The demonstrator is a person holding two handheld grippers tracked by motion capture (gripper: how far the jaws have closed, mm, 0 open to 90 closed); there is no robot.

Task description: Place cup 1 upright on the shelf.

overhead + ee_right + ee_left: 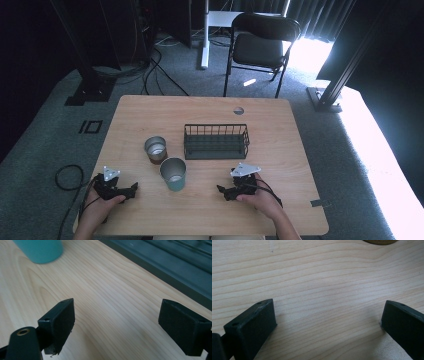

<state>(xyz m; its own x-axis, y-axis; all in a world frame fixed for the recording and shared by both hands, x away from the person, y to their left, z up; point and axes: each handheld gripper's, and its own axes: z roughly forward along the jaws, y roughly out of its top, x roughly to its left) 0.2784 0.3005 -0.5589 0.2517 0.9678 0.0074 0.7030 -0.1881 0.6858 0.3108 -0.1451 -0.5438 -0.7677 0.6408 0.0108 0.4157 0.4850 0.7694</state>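
Between the two grippers, slightly ahead of both, stands the teal cup [173,173] on the table [280,150]. The left gripper [131,188] and the right gripper [221,190] rest on the wood, their fingers spread wide and holding nothing. A metal cup [156,149] and a wire basket [216,141] sit farther beyond. In the right gripper view the teal cup [40,250] is cut off and blurred.
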